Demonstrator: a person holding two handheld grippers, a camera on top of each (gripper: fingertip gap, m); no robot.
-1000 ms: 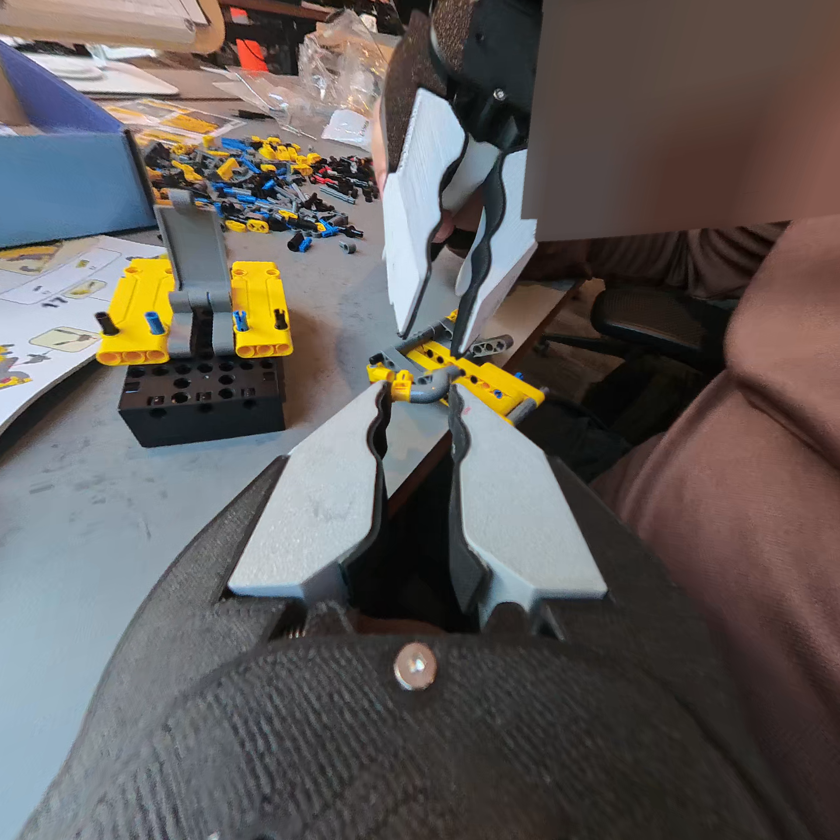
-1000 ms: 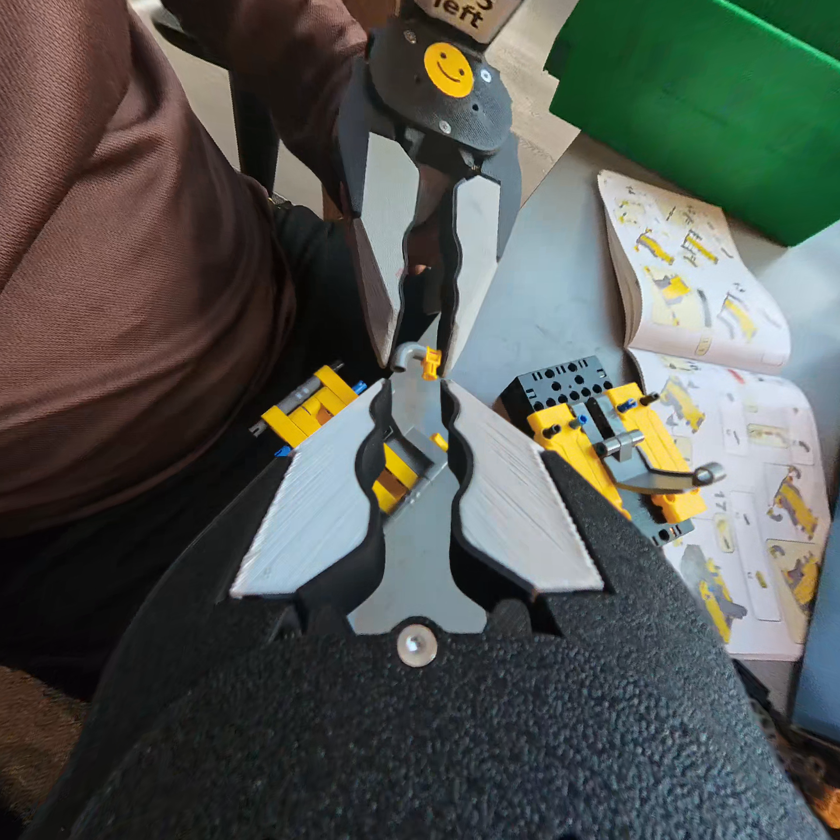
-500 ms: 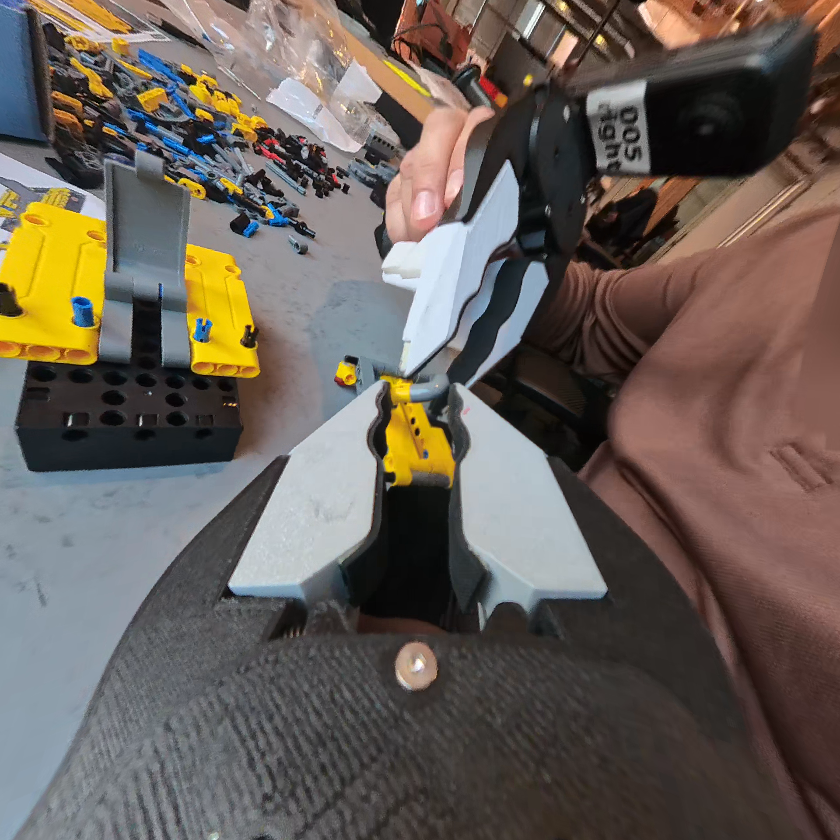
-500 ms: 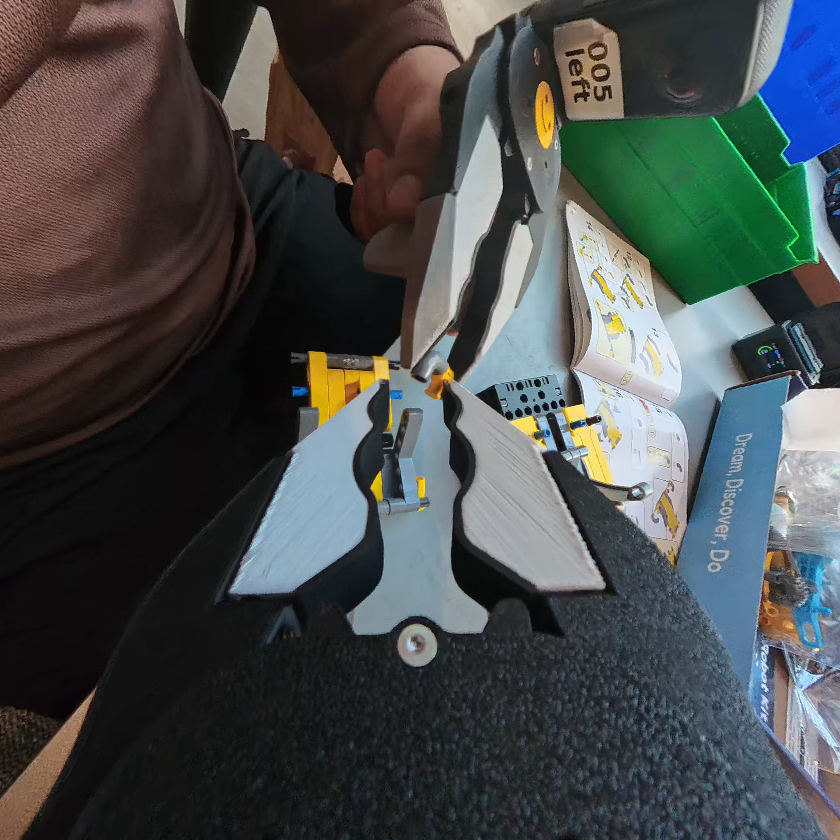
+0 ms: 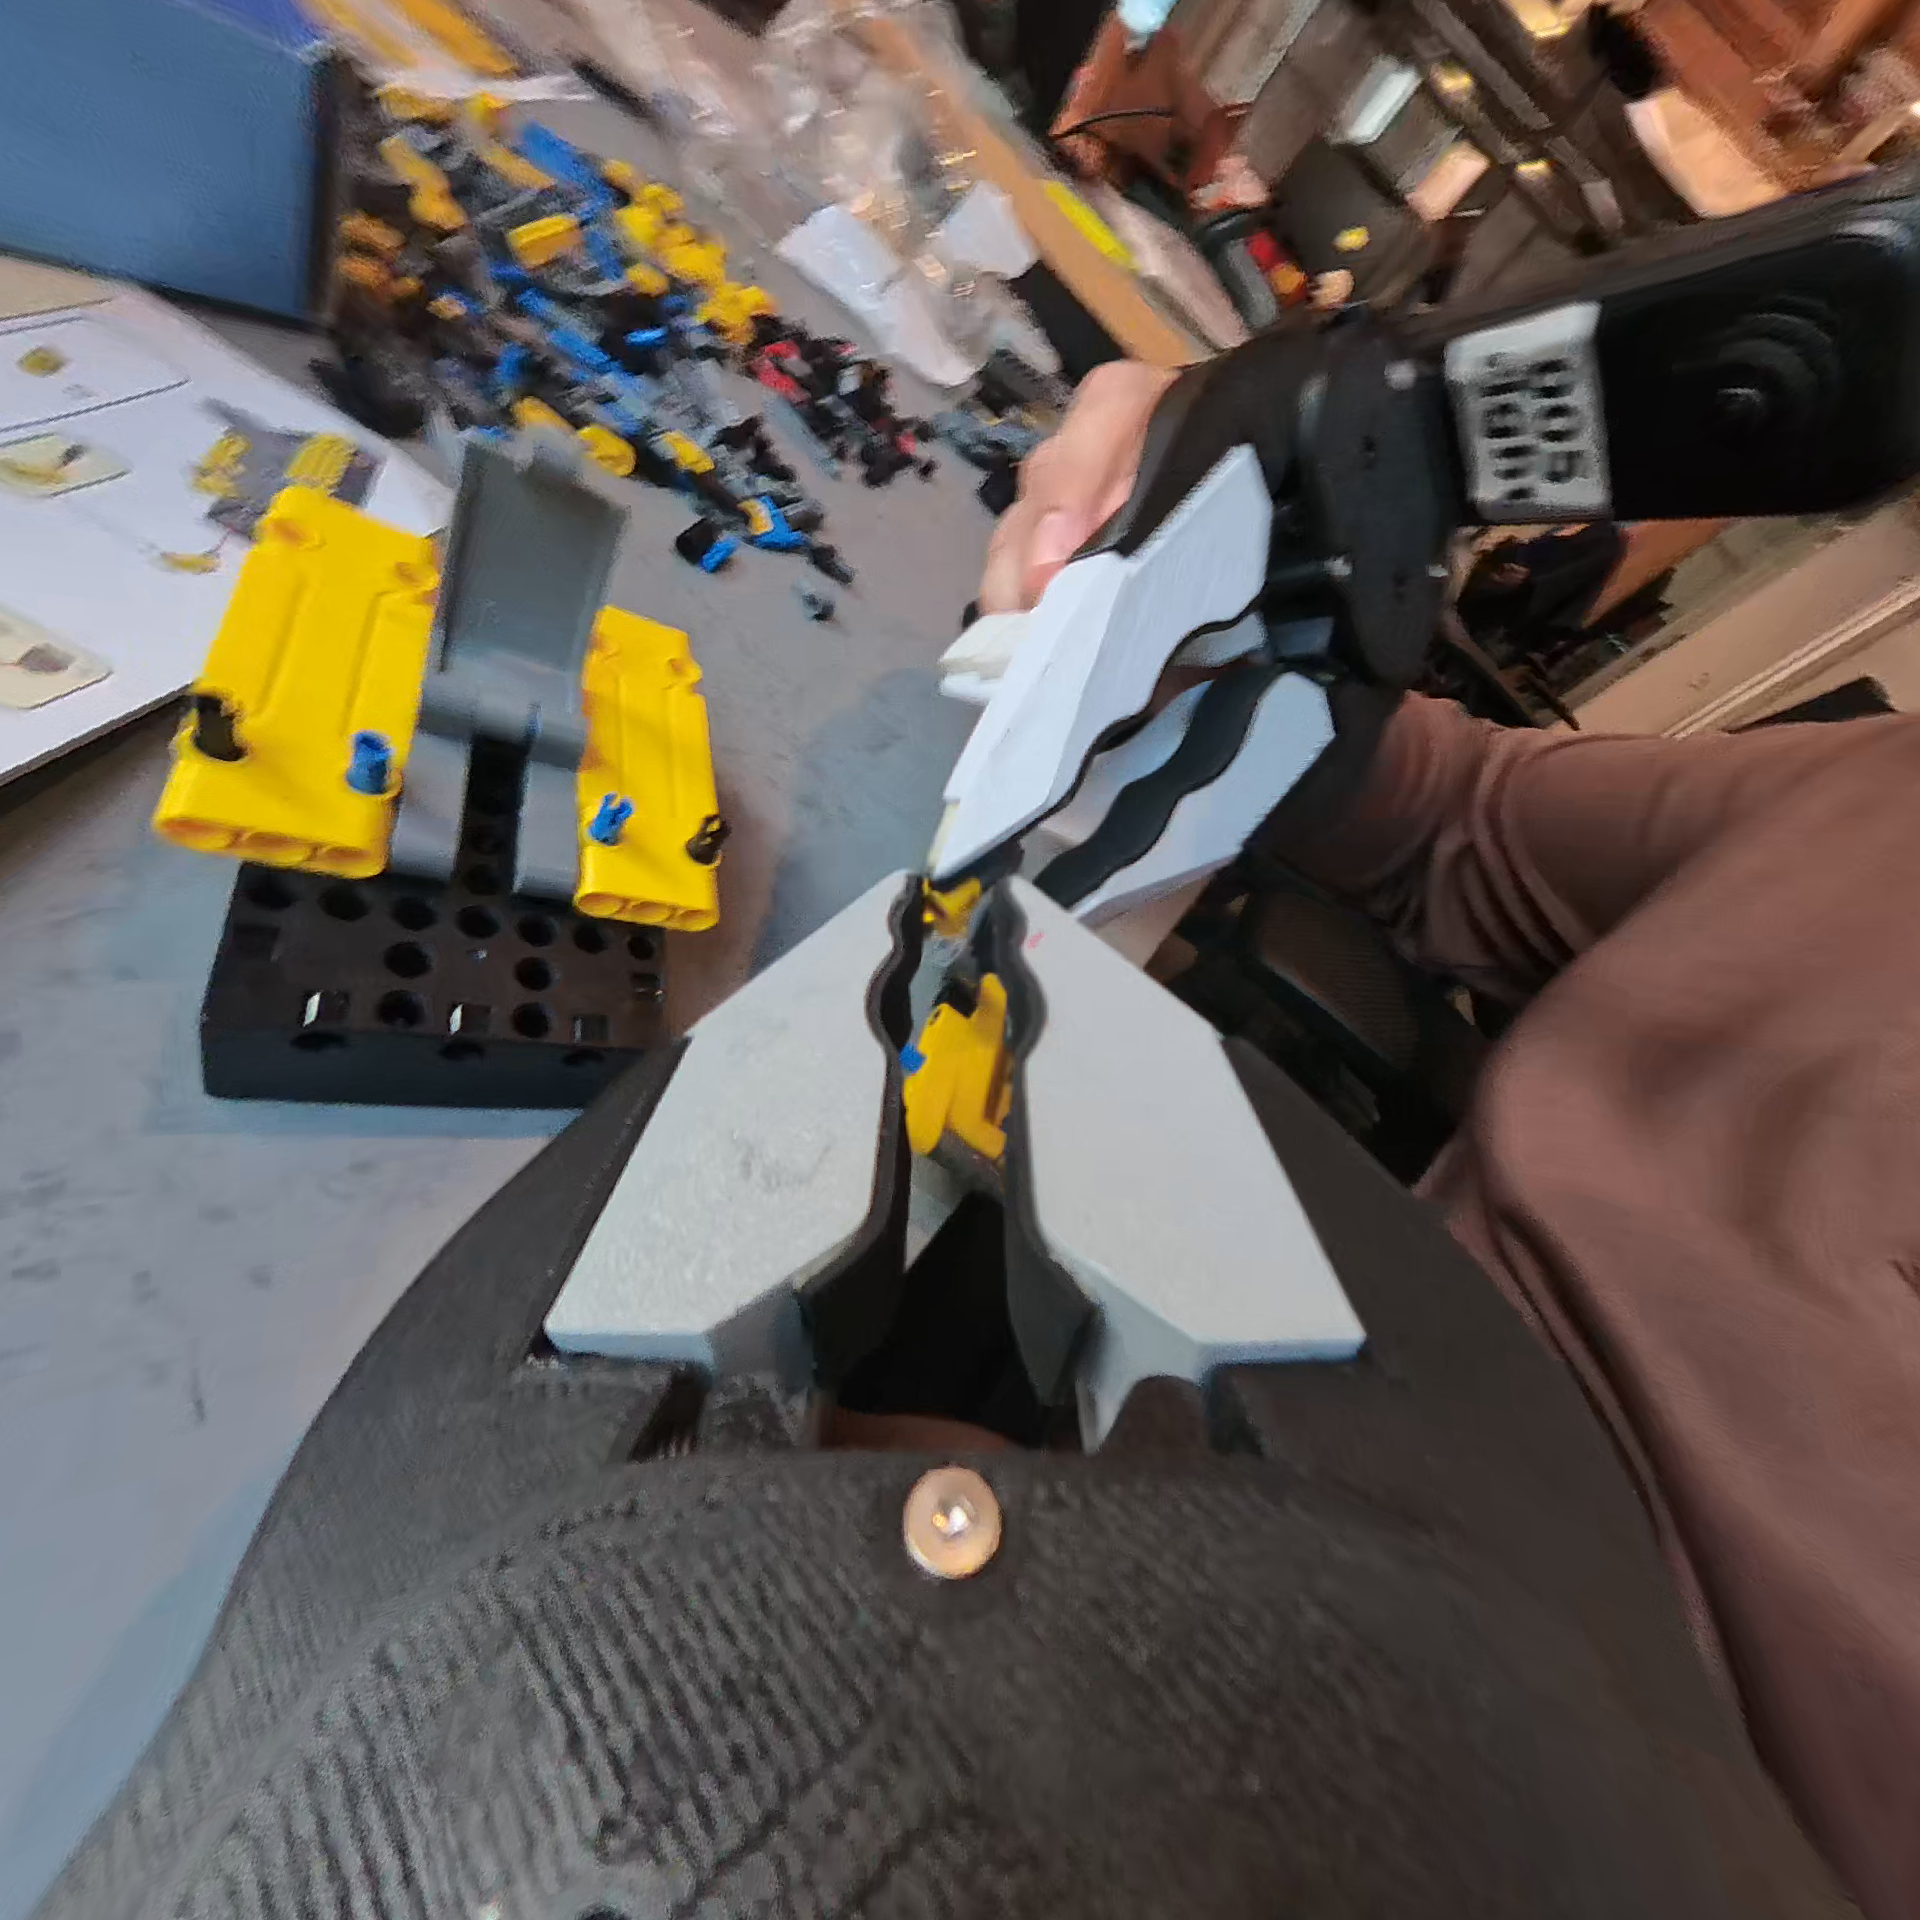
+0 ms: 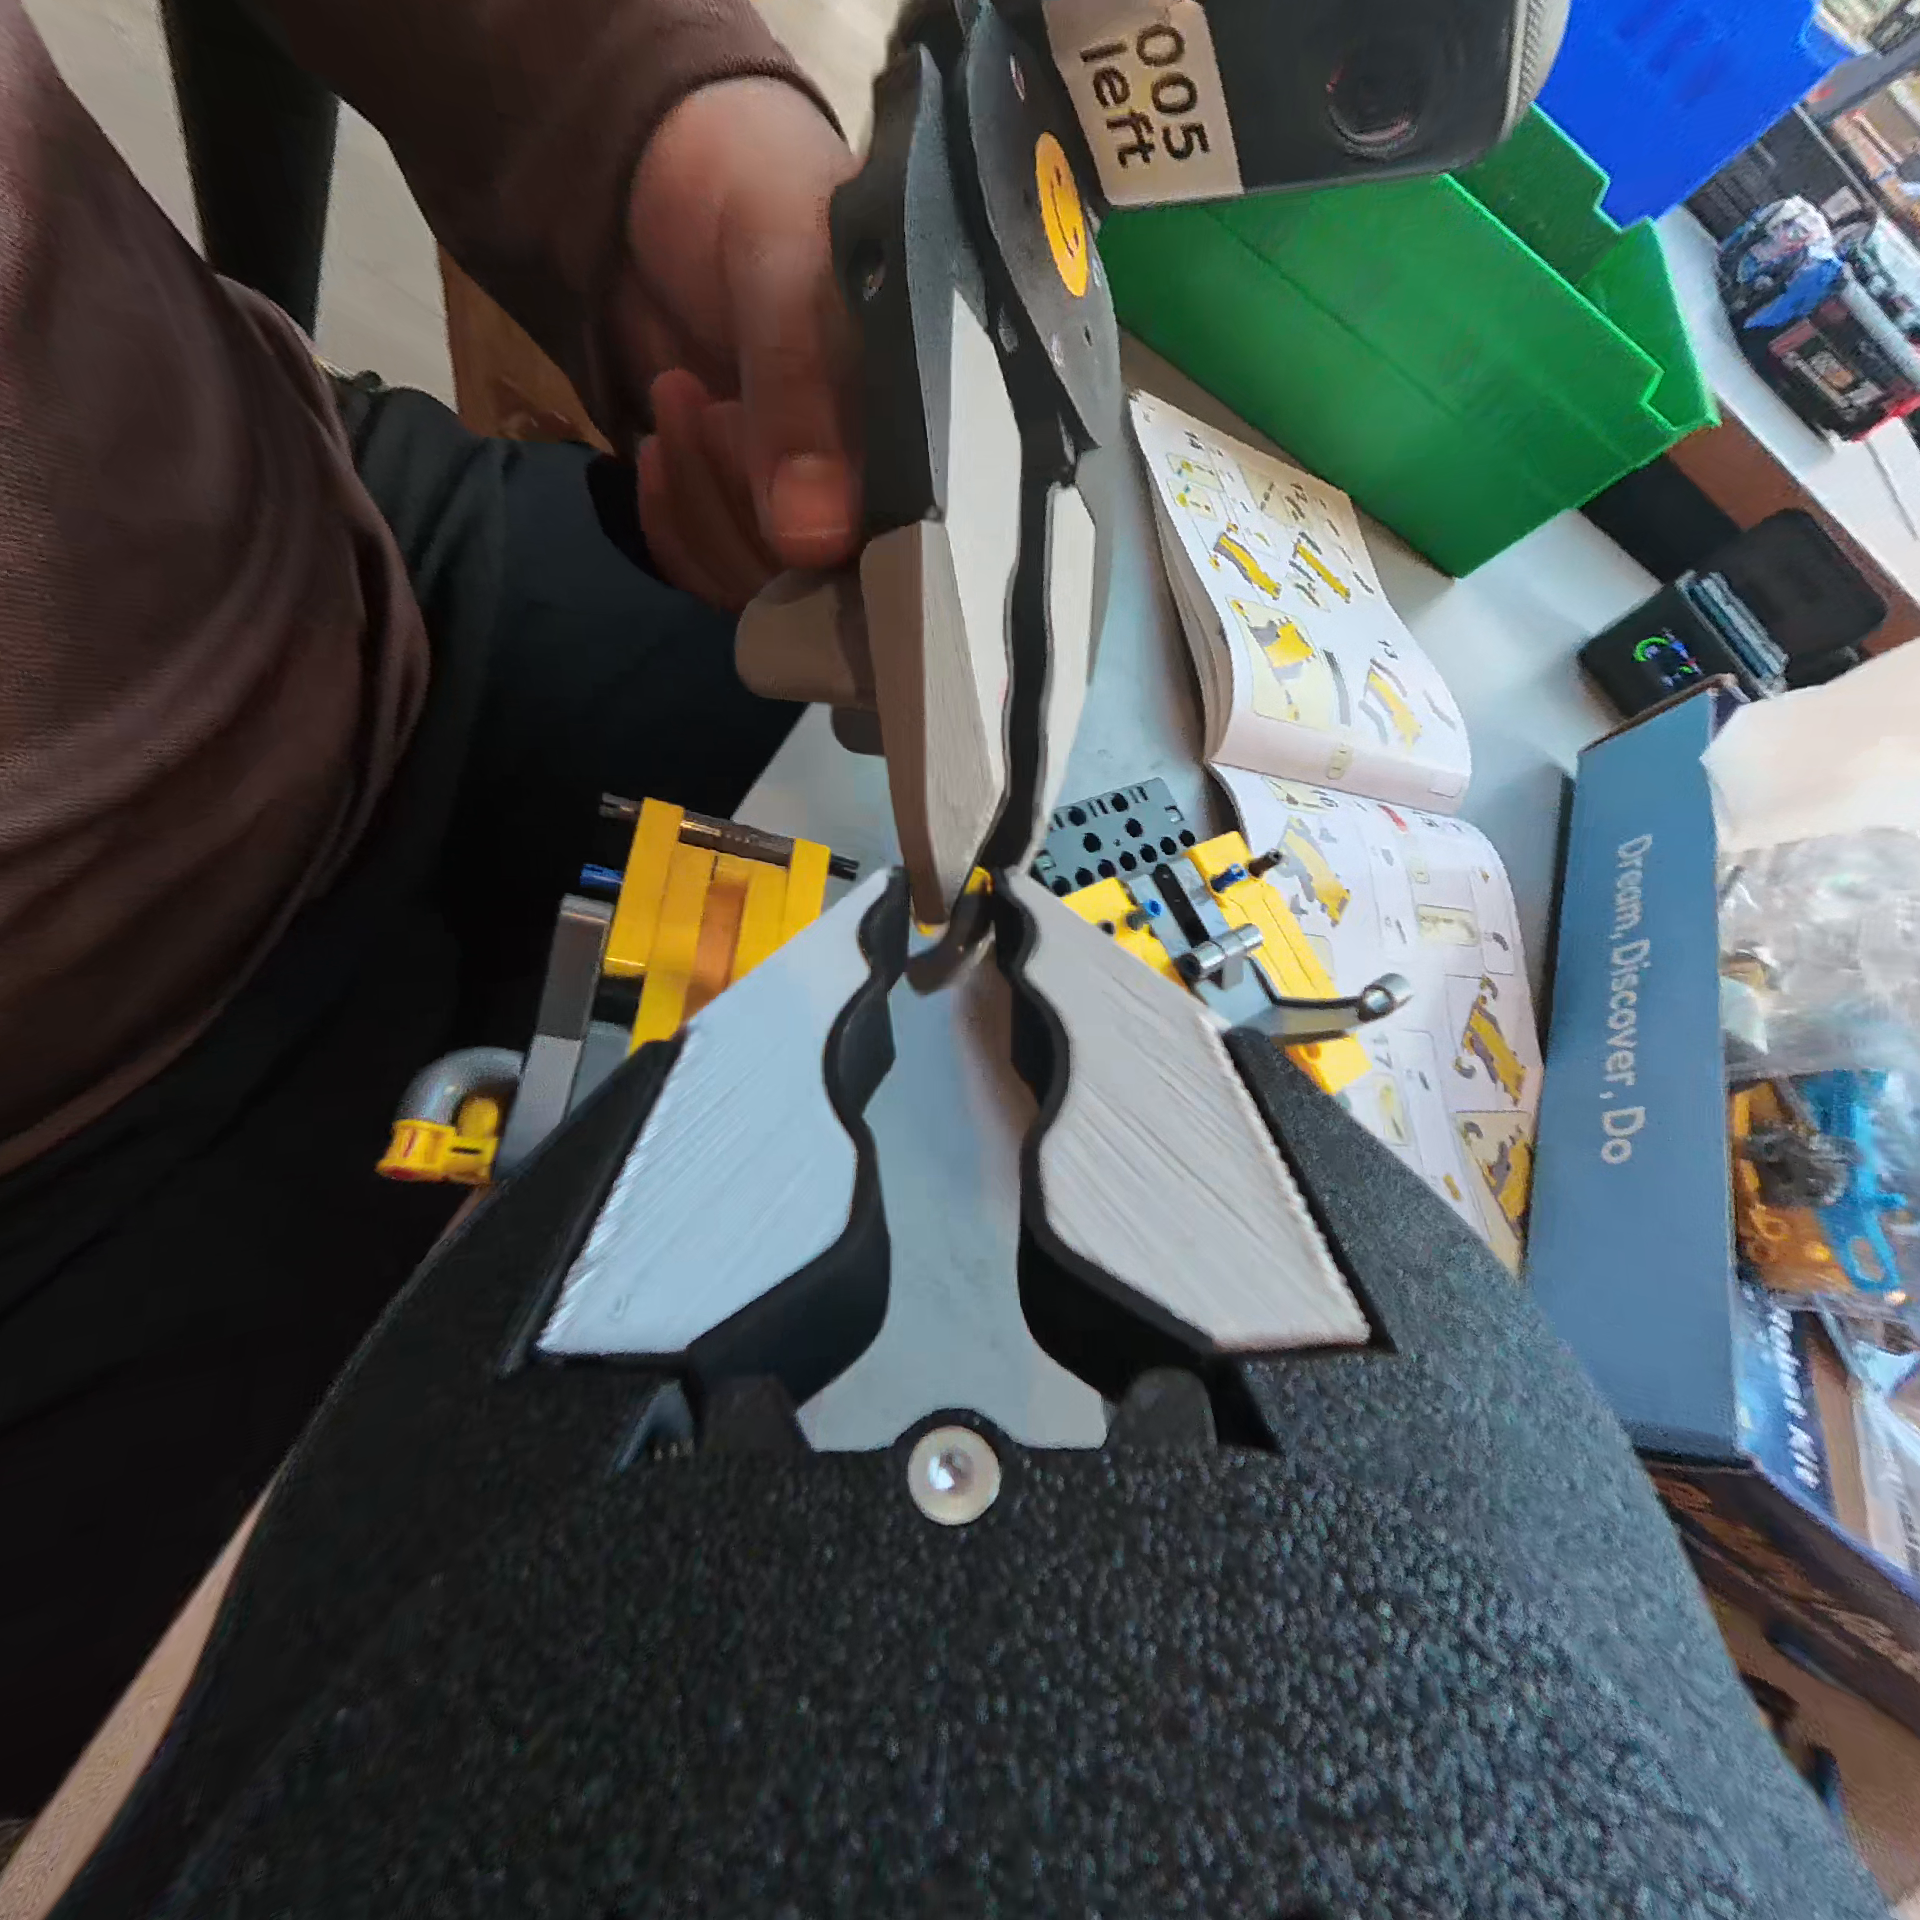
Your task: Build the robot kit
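On the counter (image 5: pixel 125 1195), a brick model on a pegged base (image 5: pixel 436 831) sits at ten o'clock of the left hand-held gripper (image 5: pixel 961 904); loose bricks (image 5: pixel 623 312) lie behind it, a booklet (image 5: pixel 94 499) at nine o'clock, the right hand-held gripper (image 5: pixel 977 862) tip-to-tip at twelve.

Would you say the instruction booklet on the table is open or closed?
Open. In the right wrist view the instruction booklet lies spread on the table, printed pages facing up on both sides of its fold.
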